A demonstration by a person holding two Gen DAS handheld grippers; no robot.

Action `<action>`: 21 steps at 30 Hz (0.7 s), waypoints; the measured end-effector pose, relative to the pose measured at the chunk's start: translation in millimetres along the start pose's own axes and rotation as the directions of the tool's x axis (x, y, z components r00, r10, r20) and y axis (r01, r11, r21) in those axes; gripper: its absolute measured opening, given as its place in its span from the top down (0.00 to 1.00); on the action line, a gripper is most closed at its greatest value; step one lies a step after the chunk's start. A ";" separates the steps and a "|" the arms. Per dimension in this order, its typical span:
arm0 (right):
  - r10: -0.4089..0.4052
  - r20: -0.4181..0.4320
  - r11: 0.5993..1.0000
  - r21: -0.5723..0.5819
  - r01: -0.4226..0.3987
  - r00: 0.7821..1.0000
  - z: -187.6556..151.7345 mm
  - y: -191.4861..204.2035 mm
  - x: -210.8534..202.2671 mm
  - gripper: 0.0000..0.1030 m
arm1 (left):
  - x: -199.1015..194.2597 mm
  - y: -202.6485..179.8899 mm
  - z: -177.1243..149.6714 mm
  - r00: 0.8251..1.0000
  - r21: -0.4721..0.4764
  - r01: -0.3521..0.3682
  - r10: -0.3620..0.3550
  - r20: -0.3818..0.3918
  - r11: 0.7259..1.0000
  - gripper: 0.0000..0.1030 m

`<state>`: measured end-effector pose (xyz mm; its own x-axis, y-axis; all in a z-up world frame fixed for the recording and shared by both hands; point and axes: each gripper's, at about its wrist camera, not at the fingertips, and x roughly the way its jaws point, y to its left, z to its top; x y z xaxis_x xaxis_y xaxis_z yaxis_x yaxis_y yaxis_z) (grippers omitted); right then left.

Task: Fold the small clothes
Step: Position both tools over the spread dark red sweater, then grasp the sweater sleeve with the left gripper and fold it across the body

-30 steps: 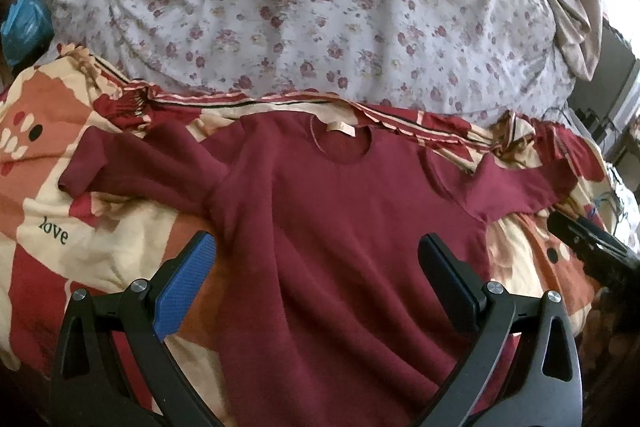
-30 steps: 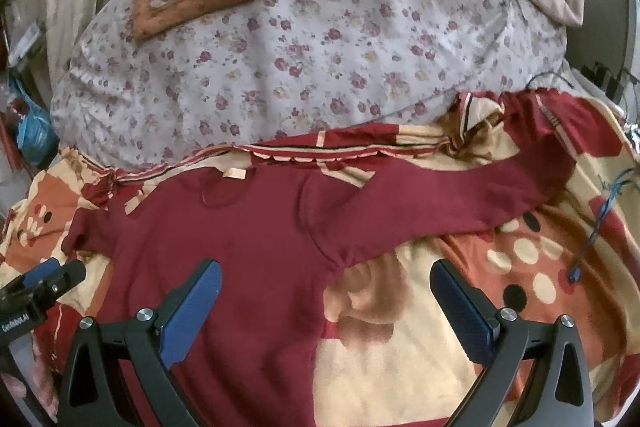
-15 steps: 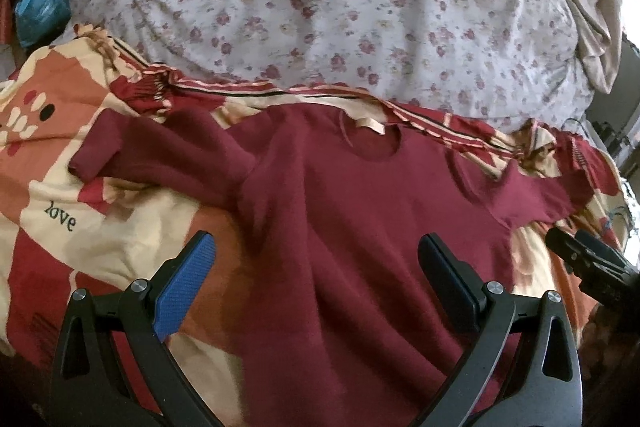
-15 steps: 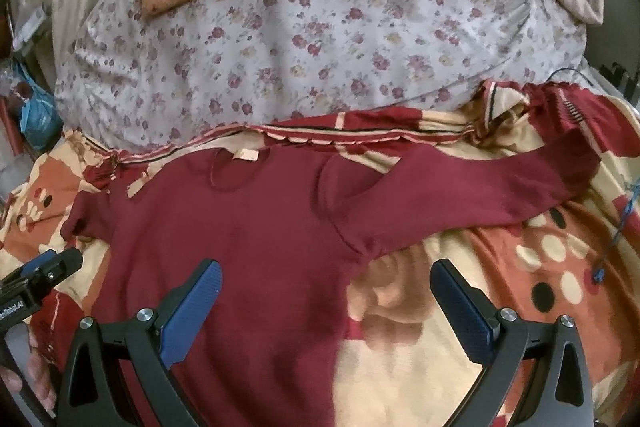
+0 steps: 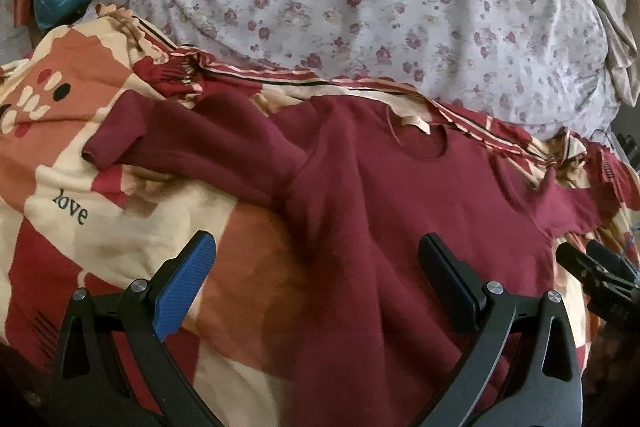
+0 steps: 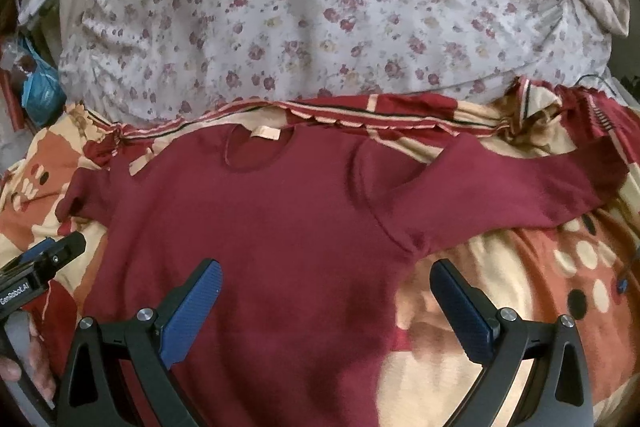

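Hovering nearest, the left gripper [image 5: 316,275] and right gripper [image 6: 326,293] both gape wide, holding nothing, above the lower body of the maroon sweater [image 6: 280,235], which lies spread flat, front up, on the patterned blanket [image 5: 60,195]. It looks like a soft, light, limp knit (likely to sag and drag), so pinching a sleeve [image 6: 520,187] near the cuff or a shoulder seam seems best. Its hem is cut off below the frames. Farther back, the floral quilt [image 6: 320,27] rises, hiding whatever lies behind.
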<state>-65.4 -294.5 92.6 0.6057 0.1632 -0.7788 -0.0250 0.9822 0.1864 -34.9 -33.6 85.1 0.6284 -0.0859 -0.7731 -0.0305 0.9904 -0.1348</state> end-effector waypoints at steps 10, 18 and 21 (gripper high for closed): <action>0.013 -0.004 0.999 -0.037 -0.013 1.000 7.9 23.6 14.9 0.00 | 11.6 26.9 10.4 0.999 -0.031 -0.047 0.047 0.005 0.998 0.02; 0.054 -0.012 0.996 -0.064 -0.055 0.998 15.4 35.9 21.6 0.00 | 10.9 109.1 34.1 0.993 -0.165 -0.112 0.115 0.009 0.980 0.02; 0.077 0.001 0.995 -0.070 -0.077 0.997 18.7 40.5 22.3 0.00 | 12.7 149.4 40.6 0.987 -0.231 -0.152 0.161 0.020 0.961 0.02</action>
<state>-38.1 -252.8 93.9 0.6031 0.2382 -0.7613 -0.1267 0.9709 0.2033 0.0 117.7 80.3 0.6304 0.0768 -0.7725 -0.3043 0.9399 -0.1549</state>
